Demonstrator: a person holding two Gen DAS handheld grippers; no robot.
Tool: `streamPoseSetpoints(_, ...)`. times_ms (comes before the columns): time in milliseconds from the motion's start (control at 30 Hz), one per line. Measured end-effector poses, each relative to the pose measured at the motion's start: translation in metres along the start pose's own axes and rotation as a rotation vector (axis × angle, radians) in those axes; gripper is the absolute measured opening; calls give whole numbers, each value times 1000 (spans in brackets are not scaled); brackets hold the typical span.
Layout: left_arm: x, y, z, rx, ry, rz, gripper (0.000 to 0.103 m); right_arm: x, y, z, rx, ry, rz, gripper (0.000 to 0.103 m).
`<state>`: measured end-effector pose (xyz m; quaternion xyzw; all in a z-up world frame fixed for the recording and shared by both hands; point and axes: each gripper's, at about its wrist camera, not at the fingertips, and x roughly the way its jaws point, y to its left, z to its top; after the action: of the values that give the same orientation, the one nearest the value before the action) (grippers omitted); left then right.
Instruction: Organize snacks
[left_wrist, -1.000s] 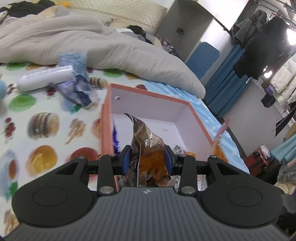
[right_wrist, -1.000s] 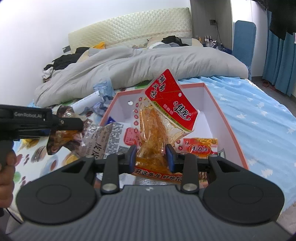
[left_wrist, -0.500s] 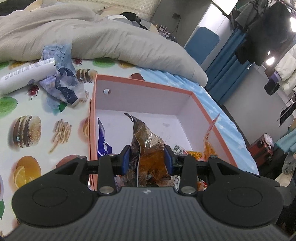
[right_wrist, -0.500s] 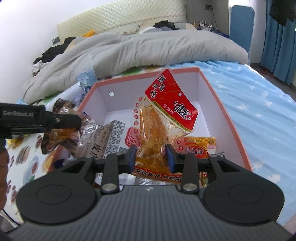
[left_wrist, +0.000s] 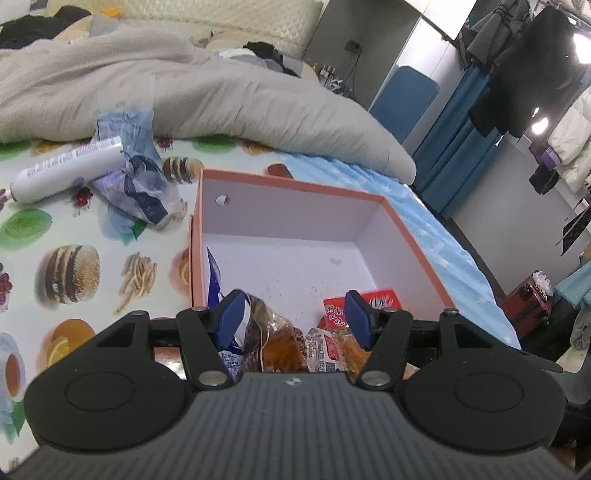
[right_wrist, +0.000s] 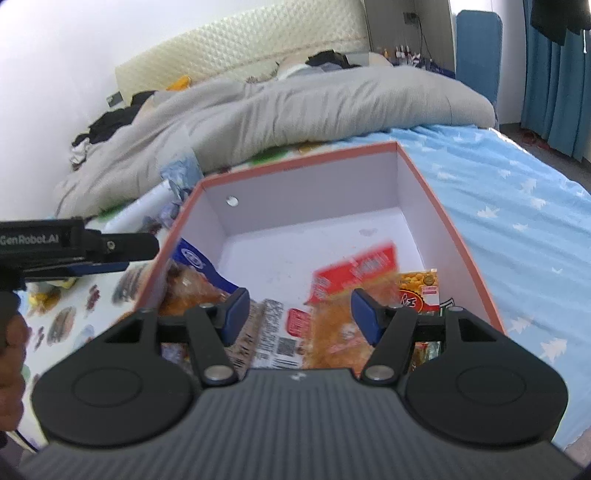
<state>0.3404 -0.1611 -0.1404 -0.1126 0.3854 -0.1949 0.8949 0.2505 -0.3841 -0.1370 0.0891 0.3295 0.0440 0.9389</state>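
2 tools opening, pads off snack packets in box.

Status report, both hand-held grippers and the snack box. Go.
Left hand-held gripper and right hand-held gripper opening, packets released. Snacks inside box. Nothing blocking.

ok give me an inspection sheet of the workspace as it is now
surface: bed with a food-print cloth and a blue starred sheet.
job's things: open pink-rimmed box; inside, a brown snack pack, a red snack pack, a yellow packet and a blue-and-white pack.
clutter: white tube and crumpled blue wrapper on the cloth beside the box.
grippers: left tool and right tool both opening, pads off the packs below them.
cables: nothing seen.
surroundings: grey duvet, blue curtains, hanging clothes.
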Motion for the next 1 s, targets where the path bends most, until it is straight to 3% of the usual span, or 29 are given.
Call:
streamPoseSetpoints(433, -126, -22, -1, 95, -141, -26, 65, -96, 30, 4, 23, -147, 30, 64)
streamPoseSetpoints(1000, -260, -29, -78, 136, -241, 28, 65, -193, 60, -36, 21, -264, 13, 64)
